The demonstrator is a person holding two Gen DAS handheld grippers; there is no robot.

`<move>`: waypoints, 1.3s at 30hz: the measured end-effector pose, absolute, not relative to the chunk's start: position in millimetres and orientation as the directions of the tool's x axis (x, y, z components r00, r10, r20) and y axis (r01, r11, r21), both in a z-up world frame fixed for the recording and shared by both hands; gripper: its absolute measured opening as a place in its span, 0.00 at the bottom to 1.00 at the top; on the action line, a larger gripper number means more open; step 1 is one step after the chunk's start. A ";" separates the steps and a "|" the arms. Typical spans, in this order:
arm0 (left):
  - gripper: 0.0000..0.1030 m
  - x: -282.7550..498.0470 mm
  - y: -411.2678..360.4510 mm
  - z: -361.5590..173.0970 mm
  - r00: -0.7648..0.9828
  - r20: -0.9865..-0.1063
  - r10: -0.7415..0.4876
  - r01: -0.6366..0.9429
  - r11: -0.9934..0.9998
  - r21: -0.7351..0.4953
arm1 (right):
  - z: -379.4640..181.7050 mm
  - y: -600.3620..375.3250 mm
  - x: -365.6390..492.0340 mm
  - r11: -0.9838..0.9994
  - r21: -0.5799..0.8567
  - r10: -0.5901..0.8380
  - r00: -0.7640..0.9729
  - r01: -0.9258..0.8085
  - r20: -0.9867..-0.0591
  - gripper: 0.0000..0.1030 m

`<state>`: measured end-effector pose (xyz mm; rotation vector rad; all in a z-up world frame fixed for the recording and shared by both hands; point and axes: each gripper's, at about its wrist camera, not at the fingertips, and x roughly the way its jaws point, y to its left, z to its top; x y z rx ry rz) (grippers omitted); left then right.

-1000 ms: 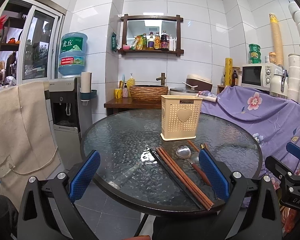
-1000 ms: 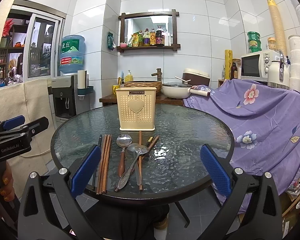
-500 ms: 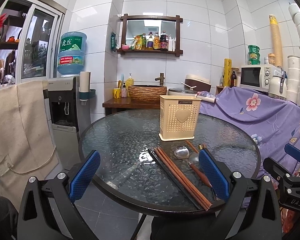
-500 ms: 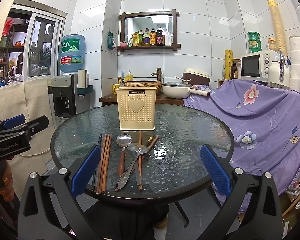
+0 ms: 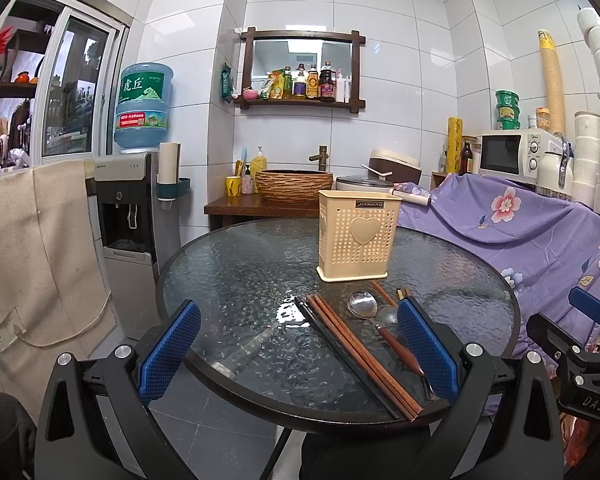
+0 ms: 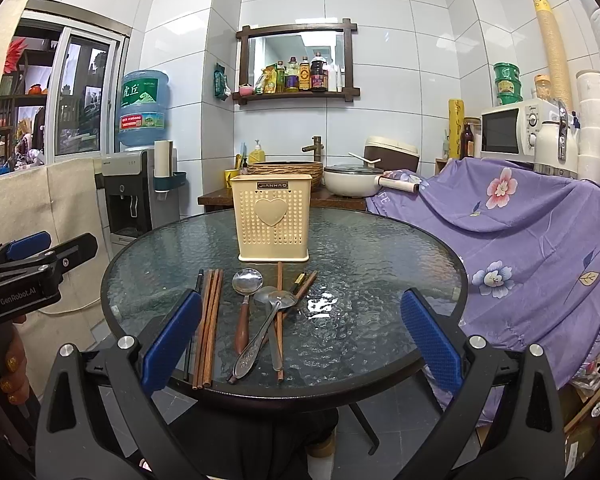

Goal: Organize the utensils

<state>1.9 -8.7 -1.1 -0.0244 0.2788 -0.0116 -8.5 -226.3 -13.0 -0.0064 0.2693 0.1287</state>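
Fingers of the left gripper (image 5: 298, 348) and right gripper (image 6: 300, 332) are spread wide, holding nothing. Chopsticks (image 6: 209, 320), spoons (image 6: 244, 304) and other utensils lie flat on the round glass table (image 6: 380, 248), just before the upright cream utensil holder (image 6: 274, 218).
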 end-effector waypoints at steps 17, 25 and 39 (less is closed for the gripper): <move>0.94 2.7 -9.8 -1.2 0.961 -0.276 -0.017 0.010 1.000 -0.025 | -12.1 -227.8 -9.0 0.992 0.015 0.126 0.956 -0.127 -0.266 0.95; 0.94 2.5 -10.3 -0.7 0.961 -0.277 -0.019 0.012 1.000 -0.025 | -12.2 -227.9 -8.9 0.992 0.016 0.126 0.956 -0.126 -0.266 0.95; 0.94 4.8 -14.5 -1.5 0.959 -0.284 -0.019 0.014 1.000 -0.022 | -13.6 -227.9 -2.8 0.992 0.018 0.126 0.951 -0.126 -0.283 0.95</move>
